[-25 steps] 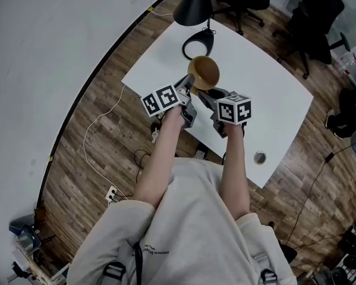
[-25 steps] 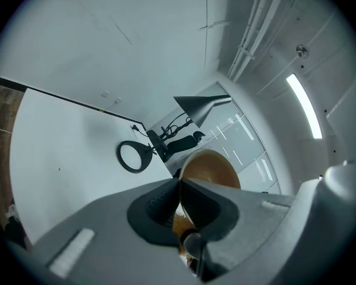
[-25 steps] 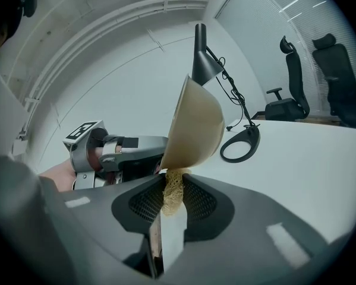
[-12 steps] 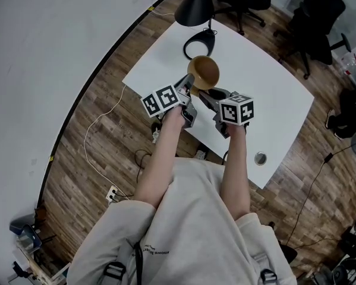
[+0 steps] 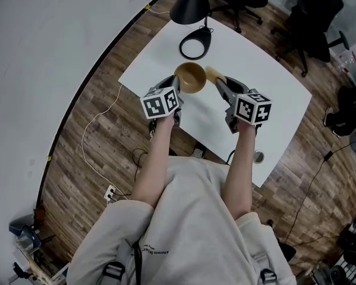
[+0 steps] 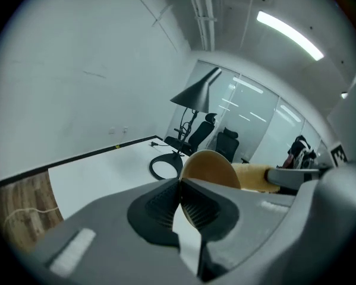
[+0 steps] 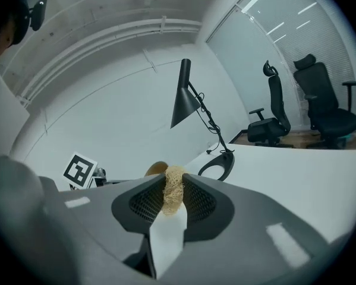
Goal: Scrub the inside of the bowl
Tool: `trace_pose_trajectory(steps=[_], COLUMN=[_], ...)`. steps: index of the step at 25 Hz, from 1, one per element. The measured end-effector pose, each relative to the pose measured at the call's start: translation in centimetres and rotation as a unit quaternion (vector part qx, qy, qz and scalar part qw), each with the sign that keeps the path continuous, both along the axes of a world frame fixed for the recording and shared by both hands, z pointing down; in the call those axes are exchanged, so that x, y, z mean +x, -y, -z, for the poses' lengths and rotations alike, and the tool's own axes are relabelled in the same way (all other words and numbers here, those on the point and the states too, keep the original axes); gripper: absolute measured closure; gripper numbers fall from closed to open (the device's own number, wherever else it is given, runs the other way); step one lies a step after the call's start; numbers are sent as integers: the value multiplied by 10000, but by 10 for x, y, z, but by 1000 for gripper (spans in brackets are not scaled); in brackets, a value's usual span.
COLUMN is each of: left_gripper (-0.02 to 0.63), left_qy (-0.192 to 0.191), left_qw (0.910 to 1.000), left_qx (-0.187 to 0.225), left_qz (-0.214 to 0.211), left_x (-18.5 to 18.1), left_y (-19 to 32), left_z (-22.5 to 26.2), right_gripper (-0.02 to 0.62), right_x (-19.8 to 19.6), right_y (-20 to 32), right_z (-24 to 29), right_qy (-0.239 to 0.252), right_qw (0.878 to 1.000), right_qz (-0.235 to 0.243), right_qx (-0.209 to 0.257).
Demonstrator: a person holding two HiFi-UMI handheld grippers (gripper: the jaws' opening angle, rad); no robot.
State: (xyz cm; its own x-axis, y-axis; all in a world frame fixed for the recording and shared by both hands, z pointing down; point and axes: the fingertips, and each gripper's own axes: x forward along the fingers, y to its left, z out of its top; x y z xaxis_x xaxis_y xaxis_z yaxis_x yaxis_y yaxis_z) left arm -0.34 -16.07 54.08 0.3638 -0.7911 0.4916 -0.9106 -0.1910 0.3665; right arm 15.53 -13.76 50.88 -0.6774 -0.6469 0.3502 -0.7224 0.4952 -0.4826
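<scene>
Now the grippers have drawn apart. The left gripper [image 6: 181,181] has its jaws pinched on the thin rim of the smooth, tan bowl [image 6: 216,162], which has shifted toward 9 o'clock. The right gripper [image 7: 172,181] has its jaws clamped on a coarse, fibrous scrubber [image 7: 173,192], which has pulled out to the bowl's 3 o'clock. This is likely a gap between strokes. At 12 o'clock, a black lamp ring [image 5: 196,43] rests on the matte white table [image 5: 267,70].
</scene>
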Motion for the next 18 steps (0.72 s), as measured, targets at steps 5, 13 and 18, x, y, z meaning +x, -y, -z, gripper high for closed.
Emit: trace_pose_trajectory(steps=[5, 13, 18], left_gripper=[594, 594, 594], left_qy=[1034, 1272, 1463], left_qw=[9942, 9909, 9847], left_qx=[-54, 7, 111], left_qz=[-305, -445, -939], left_x=[11, 23, 55], left_y=[-4, -5, -11], left_z=[-6, -1, 2], right_gripper=[490, 488, 488], right_x=[12, -43, -43], right_y=[11, -12, -5], right_z=[16, 4, -4], right_qy=[-184, -882, -1742], right_qw=[9966, 9892, 9792], right_qz=[-597, 935, 765], right_qx=[541, 710, 711])
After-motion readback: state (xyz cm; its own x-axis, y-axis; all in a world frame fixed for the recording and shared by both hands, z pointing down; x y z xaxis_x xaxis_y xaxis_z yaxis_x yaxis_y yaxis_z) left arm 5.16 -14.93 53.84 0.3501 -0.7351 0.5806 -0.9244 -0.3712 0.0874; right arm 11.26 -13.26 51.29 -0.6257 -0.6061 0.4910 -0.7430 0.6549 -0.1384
